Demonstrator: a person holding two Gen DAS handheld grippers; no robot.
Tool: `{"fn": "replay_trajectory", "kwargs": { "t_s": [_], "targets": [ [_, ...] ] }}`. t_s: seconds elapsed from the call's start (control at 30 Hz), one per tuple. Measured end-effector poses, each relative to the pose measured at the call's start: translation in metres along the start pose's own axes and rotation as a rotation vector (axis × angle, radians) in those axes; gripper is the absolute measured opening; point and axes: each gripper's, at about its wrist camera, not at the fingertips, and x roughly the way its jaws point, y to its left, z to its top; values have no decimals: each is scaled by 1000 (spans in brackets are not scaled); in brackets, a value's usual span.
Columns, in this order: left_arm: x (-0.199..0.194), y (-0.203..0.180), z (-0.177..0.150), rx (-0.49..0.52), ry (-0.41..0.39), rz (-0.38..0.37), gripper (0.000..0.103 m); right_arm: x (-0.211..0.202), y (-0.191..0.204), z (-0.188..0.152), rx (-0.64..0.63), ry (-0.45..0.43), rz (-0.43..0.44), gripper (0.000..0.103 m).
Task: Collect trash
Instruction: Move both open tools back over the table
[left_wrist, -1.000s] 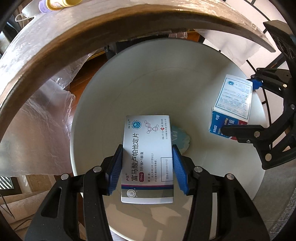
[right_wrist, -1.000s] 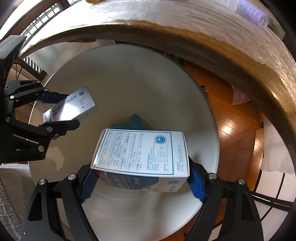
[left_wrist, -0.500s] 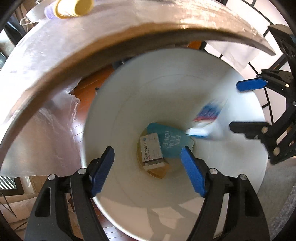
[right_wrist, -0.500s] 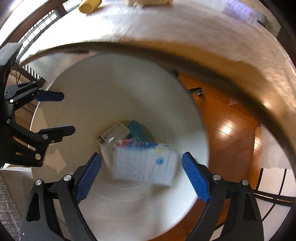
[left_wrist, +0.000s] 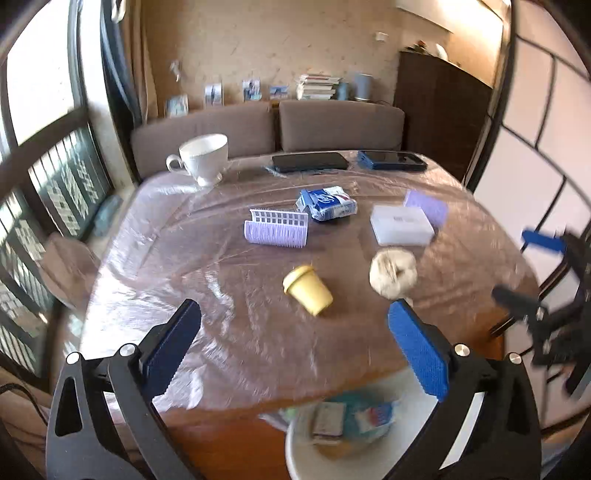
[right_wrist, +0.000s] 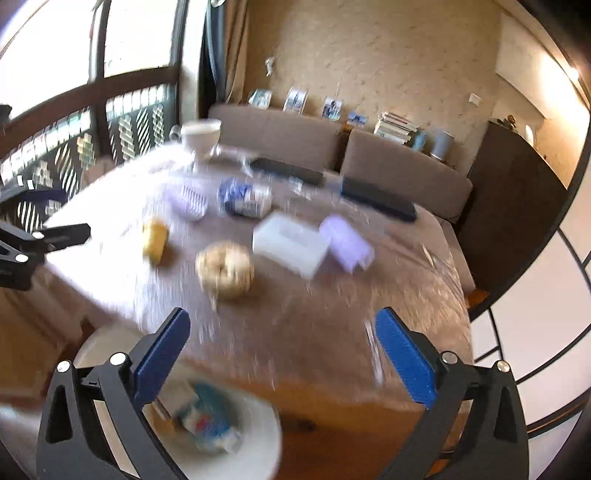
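A wooden tabletop (left_wrist: 258, 332) under clear plastic film fills the middle of the left wrist view, with a brown sofa (left_wrist: 332, 125) behind it along a beige wall and a barred window (left_wrist: 44, 184) at the left of the frame. On the film lie a yellow cup (left_wrist: 308, 290) tipped on its side at centre, a crumpled pale wad (left_wrist: 393, 273) just to its right, a white box (left_wrist: 400, 230) touching a lilac block (left_wrist: 426, 206), a lilac slotted rack (left_wrist: 277, 229) and a blue-and-white packet (left_wrist: 327, 203) above centre; a white teacup (left_wrist: 203, 157) and 2 dark phones (left_wrist: 310, 161) sit at the far edge. The white bin (left_wrist: 314, 454) shows at the bottom of the frame, below the tabletop edge, with the discarded cartons (left_wrist: 351, 421) inside (blurred in both views). The left gripper (left_wrist: 295, 350) has its jaws spread wide, grasping nothing. The right gripper (right_wrist: 282, 360) is likewise released, its blue pads (right_wrist: 404, 363) far apart over the tabletop edge, touching nothing.
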Motion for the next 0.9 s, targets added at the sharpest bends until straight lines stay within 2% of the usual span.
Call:
{"fn": "replay_trajectory", "kwargs": {
  "t_s": [0.07, 0.13, 0.3, 0.43, 0.7, 0.9],
  "targets": [
    [18, 9, 6, -45, 38, -22, 102, 14, 3, 5, 12, 11, 57, 99],
    [30, 10, 5, -50, 53, 1, 102, 29, 6, 8, 25, 28, 84, 99],
    [61, 1, -1, 28, 92, 27, 102, 69, 19, 8, 63, 88, 149, 99],
    [81, 2, -5, 73, 124, 35, 102, 93, 29, 8, 50, 114, 145, 99],
    [100, 6, -7, 66, 145, -4, 102, 115, 31, 7, 45, 142, 148, 90],
    [106, 5, -7, 89, 151, -8, 95, 119, 36, 9, 23, 138, 135, 86]
  ]
}}
